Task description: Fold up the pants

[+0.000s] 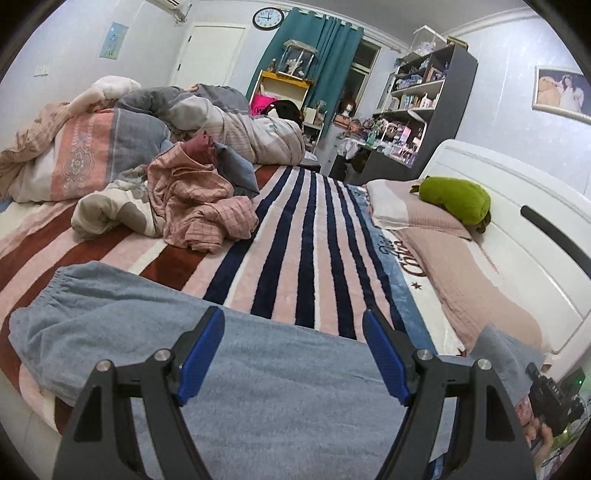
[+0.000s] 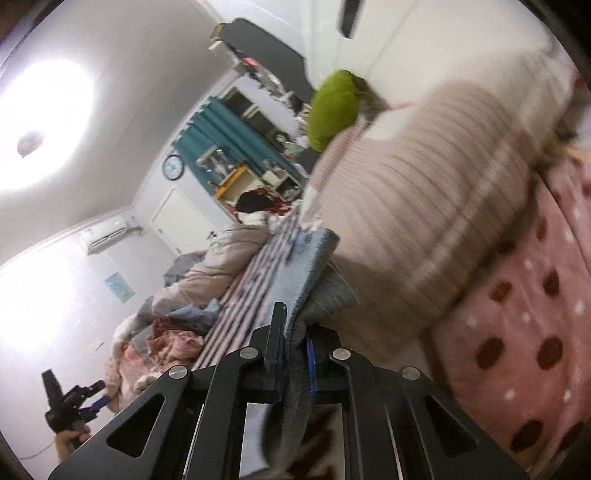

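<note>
Lying flat across the near edge of the striped bed [image 1: 303, 229]: blue-grey pants [image 1: 258, 369].
Left gripper [image 1: 293, 350] hovers over them, jaws wide apart, holding nothing. Right gripper [image 2: 293, 354] is clamped on a bunched end of the pants near the pillow [image 2: 424, 206]; that view is blurred. Clothes pile [image 1: 192, 206] at far left edge, green plush [image 1: 458, 199] by headboard, shelves [image 1: 417, 96], teal curtain [image 1: 314, 55], clock [image 1: 268, 18].

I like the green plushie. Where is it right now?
In the left wrist view, the green plush toy lies at the right, on the pink pillow against the white headboard, beyond the striped blanket.
</note>
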Demonstrator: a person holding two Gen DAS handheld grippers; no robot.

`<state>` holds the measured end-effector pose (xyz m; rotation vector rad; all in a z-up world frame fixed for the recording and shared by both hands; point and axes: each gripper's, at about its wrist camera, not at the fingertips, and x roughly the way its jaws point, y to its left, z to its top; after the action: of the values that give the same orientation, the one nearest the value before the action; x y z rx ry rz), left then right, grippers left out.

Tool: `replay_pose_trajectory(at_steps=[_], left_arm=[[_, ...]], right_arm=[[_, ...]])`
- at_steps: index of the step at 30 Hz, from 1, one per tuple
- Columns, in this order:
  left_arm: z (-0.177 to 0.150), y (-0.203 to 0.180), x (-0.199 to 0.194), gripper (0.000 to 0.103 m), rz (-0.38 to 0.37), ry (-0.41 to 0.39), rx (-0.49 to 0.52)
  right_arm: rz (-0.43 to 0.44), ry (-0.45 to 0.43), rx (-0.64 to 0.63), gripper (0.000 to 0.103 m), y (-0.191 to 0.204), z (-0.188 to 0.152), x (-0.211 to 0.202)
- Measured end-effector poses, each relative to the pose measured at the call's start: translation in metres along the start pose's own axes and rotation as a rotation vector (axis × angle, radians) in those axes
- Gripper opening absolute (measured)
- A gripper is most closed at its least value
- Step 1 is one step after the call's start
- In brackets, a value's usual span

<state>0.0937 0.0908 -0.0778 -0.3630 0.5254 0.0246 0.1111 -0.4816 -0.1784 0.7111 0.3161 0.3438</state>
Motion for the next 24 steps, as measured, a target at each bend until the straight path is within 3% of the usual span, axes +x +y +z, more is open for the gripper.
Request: replay_pose_trajectory(at_steps=[6, 13, 24], left_arm=[[-0.004, 0.027, -0.016, 0.074, -0.002, -0.001, -0.016], [-0.01, 0.069, -0.038, 0.074, 0.012, -0.013, -0.036], [-0.02, 0.123, -0.065, 0.074, 0.007, -0.063, -0.084]], right_arm=[[0.043, 0.026, -0.11, 0.003, 0.064, 0.013, 0.018], [0.101, 0.087, -0.208, 0.003, 0.138, 0.003, 0.057], [0.239, 0.276, -0.317, 0.002, 0.242, -0.058, 0.138]])
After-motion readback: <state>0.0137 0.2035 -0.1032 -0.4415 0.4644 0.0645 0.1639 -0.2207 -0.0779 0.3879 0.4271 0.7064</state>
